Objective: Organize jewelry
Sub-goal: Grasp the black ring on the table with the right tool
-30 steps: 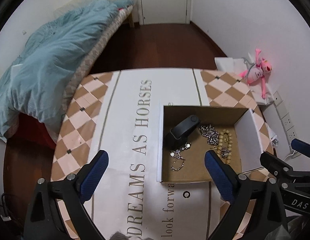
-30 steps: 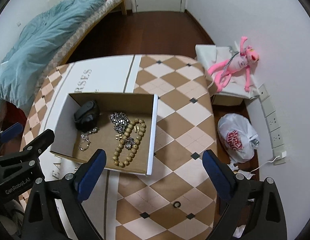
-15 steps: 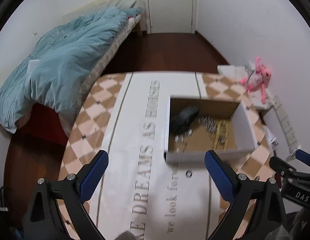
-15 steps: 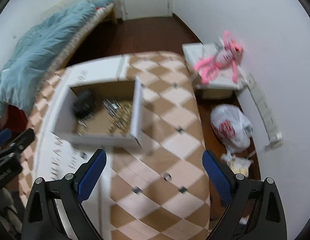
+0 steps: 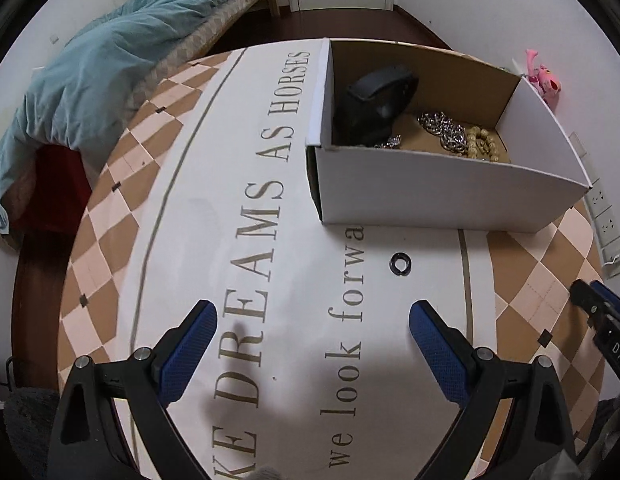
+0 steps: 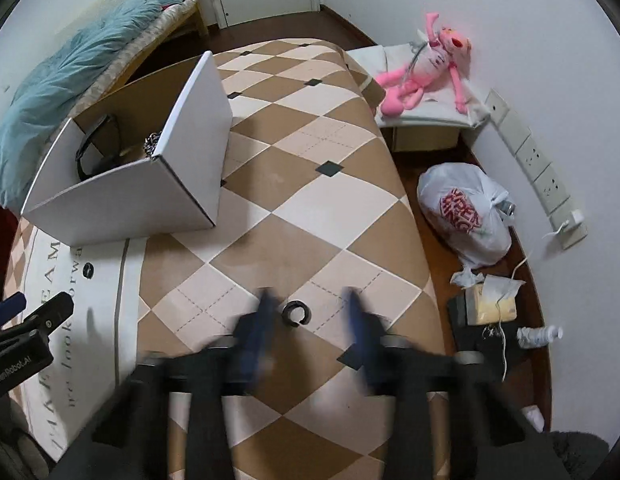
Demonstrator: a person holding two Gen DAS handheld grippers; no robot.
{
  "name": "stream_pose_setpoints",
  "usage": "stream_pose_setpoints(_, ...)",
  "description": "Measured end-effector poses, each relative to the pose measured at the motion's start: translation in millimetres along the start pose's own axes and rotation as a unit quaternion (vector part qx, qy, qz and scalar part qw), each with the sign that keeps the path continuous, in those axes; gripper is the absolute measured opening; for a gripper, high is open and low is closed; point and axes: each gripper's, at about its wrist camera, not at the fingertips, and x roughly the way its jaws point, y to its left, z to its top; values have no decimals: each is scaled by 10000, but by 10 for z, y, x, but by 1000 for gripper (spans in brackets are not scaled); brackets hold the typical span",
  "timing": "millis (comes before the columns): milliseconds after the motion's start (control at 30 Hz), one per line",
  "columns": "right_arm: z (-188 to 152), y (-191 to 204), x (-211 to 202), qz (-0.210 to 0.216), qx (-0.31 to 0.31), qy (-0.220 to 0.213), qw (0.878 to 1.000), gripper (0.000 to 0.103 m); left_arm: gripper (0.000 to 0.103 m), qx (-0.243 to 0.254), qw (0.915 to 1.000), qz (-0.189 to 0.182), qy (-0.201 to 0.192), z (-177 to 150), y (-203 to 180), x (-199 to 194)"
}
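**Two rings left outside the box**

The right claw (image 6: 308, 312) hangs low over the worktop (image 6: 317, 200), its fingers part open and blurred, holding nothing. A dark open ring (image 6: 296, 313) lies on the checked cloth right between the fingers, well in front of the box (image 6: 122, 200). The left claw (image 5: 313, 334) is wide open and empty too, above the lettered white strip. A second ring (image 5: 400, 263) lies on that strip just in front of the box's near wall, ahead of the left claw and apart from it.

Inside the box are a black band (image 5: 375, 104), a silver chain (image 5: 443, 130) and tan beads (image 5: 481, 146), so most of the jewelry looks gathered; the two rings seem to be what is left.

The step in hand appears to be the right claw picking up its ring. Done well, the claw comes straight down until the tips nearly touch the cloth, with the ring centred. The ring is thin, flat and hard, so it will likely skid or flip if one finger arrives first; closing slowly and evenly should trap it across its width. The cloth may bunch under the tips, so light downward pressure is wise. Lift only once the grip feels firm, then carry it over the box's near wall.
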Motion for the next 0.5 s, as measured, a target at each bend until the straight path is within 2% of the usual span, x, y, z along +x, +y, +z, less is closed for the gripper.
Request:
stream_pose_setpoints(33,-15,17,0,-47,-28,-43,10000,14,98,-12,10000,-39,12,3,-13,11)
stream_pose_setpoints(267,-11,90,-34,190,28,-19,9998,14,98,103,9994,-311,-78,84,-179,59)
stream_pose_setpoints(333,2,96,-49,223,67,-34,9997,14,92,179,9992,-340,-143,113,-232,79)
stream_pose_setpoints(400,18,96,-51,237,67,-24,9997,14,58,308,9986,-411,-98,131,-279,116)
stream_pose_setpoints(433,22,95,-50,237,77,-20,9997,14,52,317,9980,-527,-157,143,-288,101)
stream_pose_setpoints(500,33,98,-46,266,99,11,9996,14,27,412,9974,-559,-173,162,-326,88)
